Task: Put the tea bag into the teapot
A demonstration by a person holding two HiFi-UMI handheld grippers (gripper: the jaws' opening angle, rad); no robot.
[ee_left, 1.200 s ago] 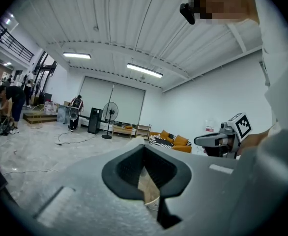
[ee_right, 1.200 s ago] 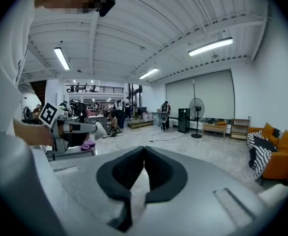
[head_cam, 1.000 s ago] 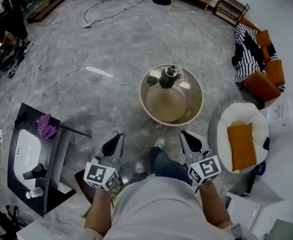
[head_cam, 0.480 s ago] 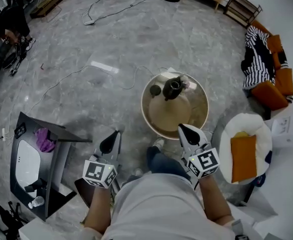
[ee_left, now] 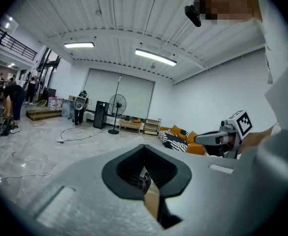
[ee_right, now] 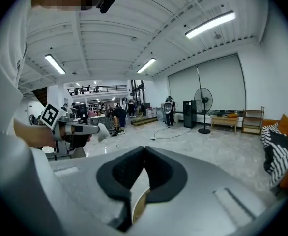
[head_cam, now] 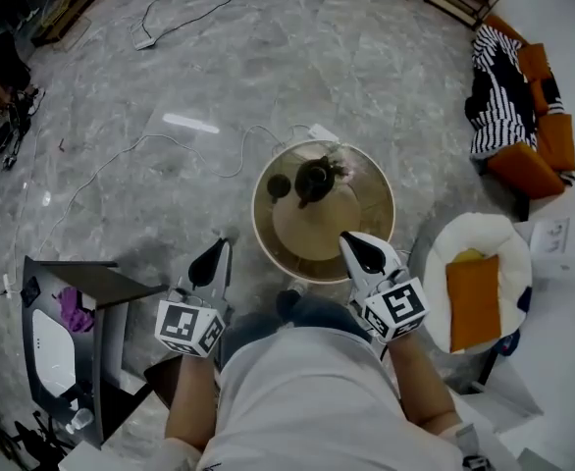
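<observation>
A dark teapot [head_cam: 313,181] stands on the far part of a round tan table [head_cam: 366,226], beside a small dark round piece [head_cam: 279,186]. A small pinkish thing [head_cam: 341,169], perhaps the tea bag, lies just right of the pot; it is too small to tell. My left gripper [head_cam: 215,252] is shut and empty over the floor, left of the table. My right gripper [head_cam: 352,243] is shut and empty at the table's near rim. In the left gripper view the teapot [ee_left: 144,180] shows through the gap under the closed tips [ee_left: 144,146], with the right gripper [ee_left: 217,137] beyond. The right gripper view shows closed tips [ee_right: 144,149] and the left gripper [ee_right: 85,128].
A black stand [head_cam: 67,307] with a white basin sits at the left. At the right stand a white round seat with an orange cushion [head_cam: 474,287] and a sofa with striped and orange cushions [head_cam: 513,106]. Cables [head_cam: 184,140] trail over the grey floor. People stand far off.
The view has moved forward, so the table and teapot lie nearer. Both grippers have advanced with it; the right one now reaches the table's near rim.
</observation>
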